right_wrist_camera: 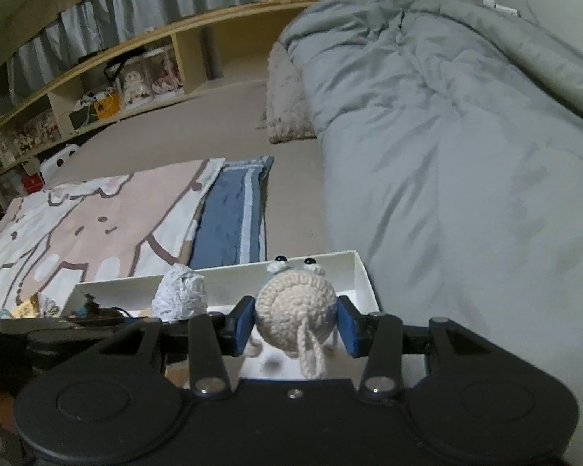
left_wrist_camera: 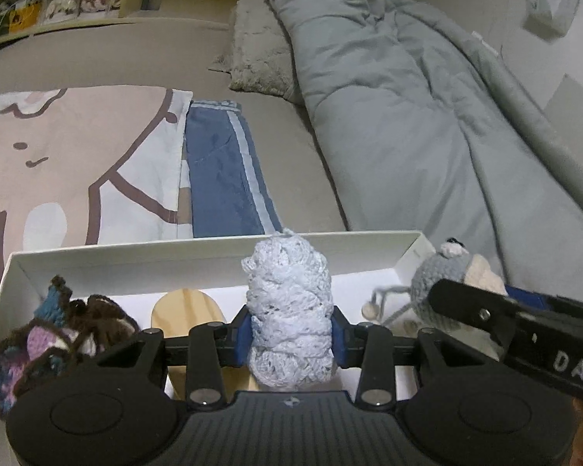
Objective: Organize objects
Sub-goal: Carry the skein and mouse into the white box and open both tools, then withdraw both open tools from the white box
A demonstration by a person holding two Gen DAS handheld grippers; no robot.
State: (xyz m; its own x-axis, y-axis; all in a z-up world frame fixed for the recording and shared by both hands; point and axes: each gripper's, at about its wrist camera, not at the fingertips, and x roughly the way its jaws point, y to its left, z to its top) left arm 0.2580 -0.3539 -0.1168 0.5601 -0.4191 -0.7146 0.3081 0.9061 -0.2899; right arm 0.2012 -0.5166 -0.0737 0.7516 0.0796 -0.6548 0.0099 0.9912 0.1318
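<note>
My left gripper [left_wrist_camera: 291, 336] is shut on a pale blue knitted roll [left_wrist_camera: 289, 283], which stands upright between the blue pads over an open white box [left_wrist_camera: 136, 252]. Inside the box lie a dark brown, purple and teal crochet piece [left_wrist_camera: 58, 334] and a light wooden piece [left_wrist_camera: 186, 310]. My right gripper [right_wrist_camera: 295, 326] is shut on a round cream and grey crochet toy [right_wrist_camera: 295, 305] with black eyes, held over the right end of the box [right_wrist_camera: 355, 272]. The toy [left_wrist_camera: 439, 283] also shows at the right of the left wrist view. The blue roll [right_wrist_camera: 180, 291] shows left of it in the right wrist view.
The box rests on a beige bed. Beyond it lie a folded blue garment [left_wrist_camera: 221, 171] and a pink cartoon-print cloth [left_wrist_camera: 77, 163]. A grey duvet [left_wrist_camera: 408, 116] fills the right side, with a furry pillow [left_wrist_camera: 256, 50] behind. A wooden shelf [right_wrist_camera: 97, 89] runs along the back.
</note>
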